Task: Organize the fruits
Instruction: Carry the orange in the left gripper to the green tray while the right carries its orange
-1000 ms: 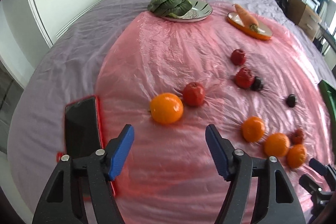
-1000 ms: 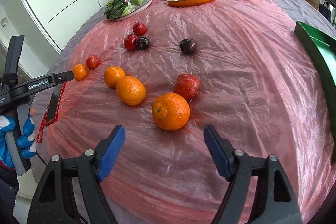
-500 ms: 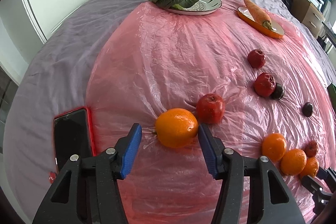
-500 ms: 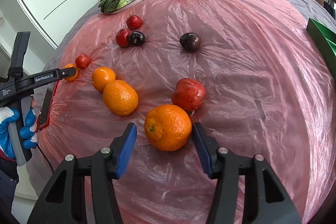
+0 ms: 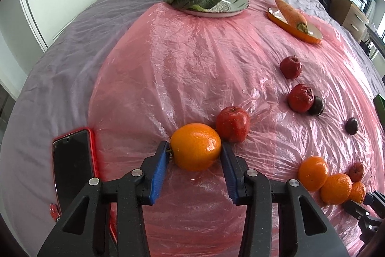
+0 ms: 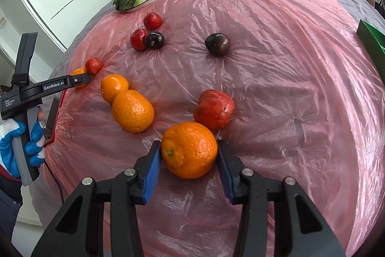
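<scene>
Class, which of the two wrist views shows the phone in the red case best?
The left wrist view: the phone lies face up, nearly whole, at the edge of the pink sheet. The right wrist view shows only a dark sliver with a red edge behind the left gripper's handle.

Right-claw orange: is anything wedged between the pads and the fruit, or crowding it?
Nothing is wedged. The right claw, whose jaws have just been closing, has both pads against the orange. A red apple sits close behind it, possibly touching.
</scene>
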`<state>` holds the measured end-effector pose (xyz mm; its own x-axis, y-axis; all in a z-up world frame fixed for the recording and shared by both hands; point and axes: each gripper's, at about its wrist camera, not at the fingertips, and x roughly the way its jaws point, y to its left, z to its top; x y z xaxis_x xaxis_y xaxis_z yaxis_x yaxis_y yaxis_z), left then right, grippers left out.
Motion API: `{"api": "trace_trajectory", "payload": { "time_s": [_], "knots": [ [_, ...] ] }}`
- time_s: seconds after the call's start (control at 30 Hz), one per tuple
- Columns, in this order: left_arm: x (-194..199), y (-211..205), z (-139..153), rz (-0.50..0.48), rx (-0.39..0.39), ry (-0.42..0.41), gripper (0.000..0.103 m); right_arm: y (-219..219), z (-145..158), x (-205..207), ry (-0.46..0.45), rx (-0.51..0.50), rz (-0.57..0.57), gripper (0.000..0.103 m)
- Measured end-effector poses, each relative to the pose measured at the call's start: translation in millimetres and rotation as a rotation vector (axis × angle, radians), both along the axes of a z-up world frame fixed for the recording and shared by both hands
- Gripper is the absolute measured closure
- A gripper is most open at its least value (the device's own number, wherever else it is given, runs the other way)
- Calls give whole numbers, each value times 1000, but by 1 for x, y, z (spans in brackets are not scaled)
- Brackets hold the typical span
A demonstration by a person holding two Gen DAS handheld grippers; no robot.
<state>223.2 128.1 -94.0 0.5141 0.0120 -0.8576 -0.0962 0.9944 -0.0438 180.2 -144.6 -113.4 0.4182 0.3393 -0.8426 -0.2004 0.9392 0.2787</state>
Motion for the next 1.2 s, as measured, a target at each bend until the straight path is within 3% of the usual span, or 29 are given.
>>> {"api": "trace_trajectory", "payload": {
  "time_s": [0.4,0.7,1.0,1.2],
  "knots": [
    [-30,4,28,39,-4,-50,65,-2,18,-16,-25,44,36,34],
    [-73,-9,48,43,-17,-68,65,-20,41,-42,-56,66,42,34],
    [-117,-64,61,-10,-47,-72,65,-74,53,-83,-78,60,-6,34],
    [-128,-125,81,-92,-83,-88,65,-121,67,-103,-113,41,-65,34]
  ]
}}
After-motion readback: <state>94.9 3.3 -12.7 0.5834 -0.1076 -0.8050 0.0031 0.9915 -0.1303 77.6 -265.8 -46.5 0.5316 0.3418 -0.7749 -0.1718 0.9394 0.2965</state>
